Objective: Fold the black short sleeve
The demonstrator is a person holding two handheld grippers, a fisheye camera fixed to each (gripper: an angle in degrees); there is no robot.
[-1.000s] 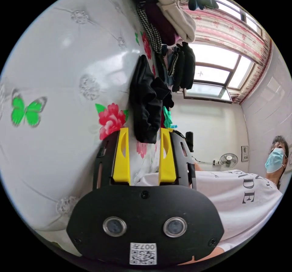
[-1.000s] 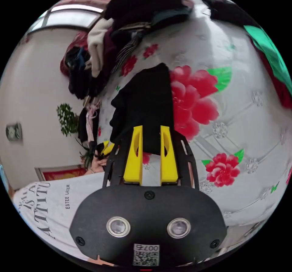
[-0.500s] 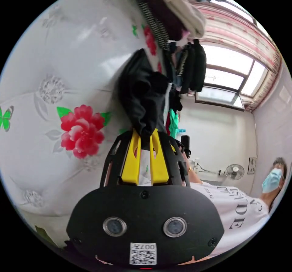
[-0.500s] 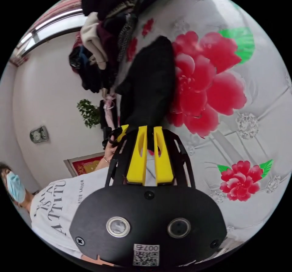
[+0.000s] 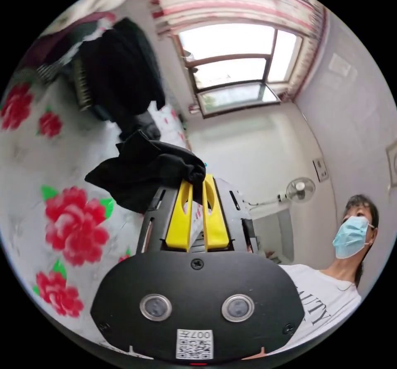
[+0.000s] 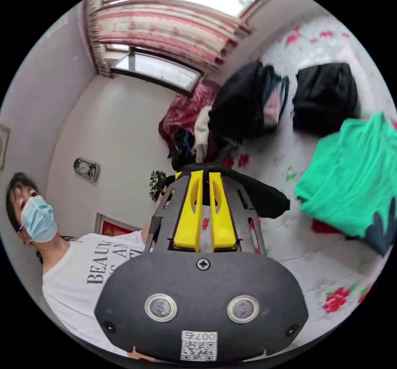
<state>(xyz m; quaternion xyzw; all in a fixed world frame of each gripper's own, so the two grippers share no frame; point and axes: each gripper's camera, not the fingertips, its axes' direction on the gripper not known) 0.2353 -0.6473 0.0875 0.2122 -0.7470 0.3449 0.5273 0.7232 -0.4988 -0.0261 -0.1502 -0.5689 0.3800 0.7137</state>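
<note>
Green garment [image 6: 351,191] beside bare bedspread [image 6: 306,241]

Black short sleeve [image 5: 144,170] bunched, lifted above bed.

A home bedroom: a flowered bed [image 5: 25,166] beyond the fingers [image 5: 182,216] heaped with clothes [image 6: 244,100], a curtained window [image 5: 231,63], a wall fan [image 5: 301,189] and clock [image 6: 86,169].

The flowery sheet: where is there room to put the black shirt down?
Bare sheet lies below the green garment, near the small red flowers. More shows beside the big red flower. Toward the window it is crowded: a clothes pile and a folded black garment.
</note>
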